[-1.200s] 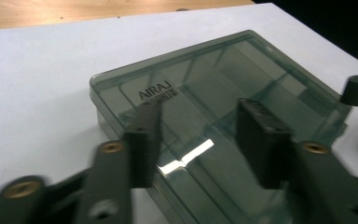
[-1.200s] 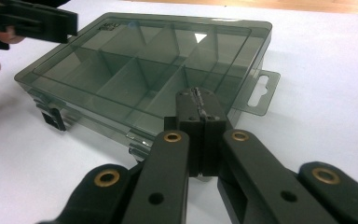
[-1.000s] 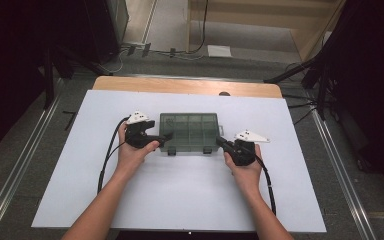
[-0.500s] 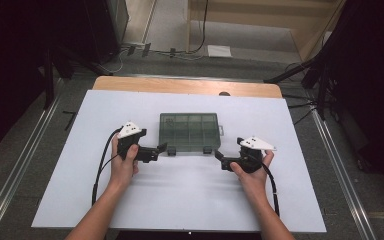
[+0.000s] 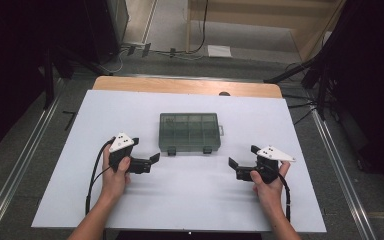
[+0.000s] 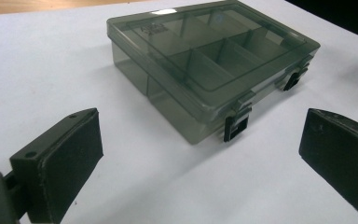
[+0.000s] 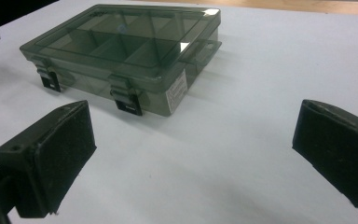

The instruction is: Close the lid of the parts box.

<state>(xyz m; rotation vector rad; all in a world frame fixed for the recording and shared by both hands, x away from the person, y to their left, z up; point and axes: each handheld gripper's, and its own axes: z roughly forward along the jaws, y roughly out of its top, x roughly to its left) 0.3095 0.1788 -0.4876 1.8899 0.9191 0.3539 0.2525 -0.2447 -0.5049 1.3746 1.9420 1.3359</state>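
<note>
- Work surface: a white rectangular board laid over a light wooden table, whose far edge shows beyond the board.
- Item under inspection: a smoky grey translucent plastic compartment box with a hinged lid, lying flat on the board near its middle, towards the far half.
- Lid condition: down. Two dark latches on the near long side, the left latch and the right latch, both hang at the front wall.
- Interior: dividers forming several compartments are visible through the lid; whether the compartments hold anything cannot be told.
- A small white label sits on the box's right end wall, just below a moulded handle tab.
- Left gripper: black, two-jaw, with a white three-cornered plate on top, held in the person's left hand. It rests near the board surface, just off the box's near left corner, not touching it. Jaws stand wide apart, nothing between them.
- Right gripper: same build, held in the person's right hand, near the box's near right corner and clear of it. Jaws likewise spread wide and empty.
- Black cables trail from the grippers back along the forearms.
- Both grippers point inward, towards the box.
</note>
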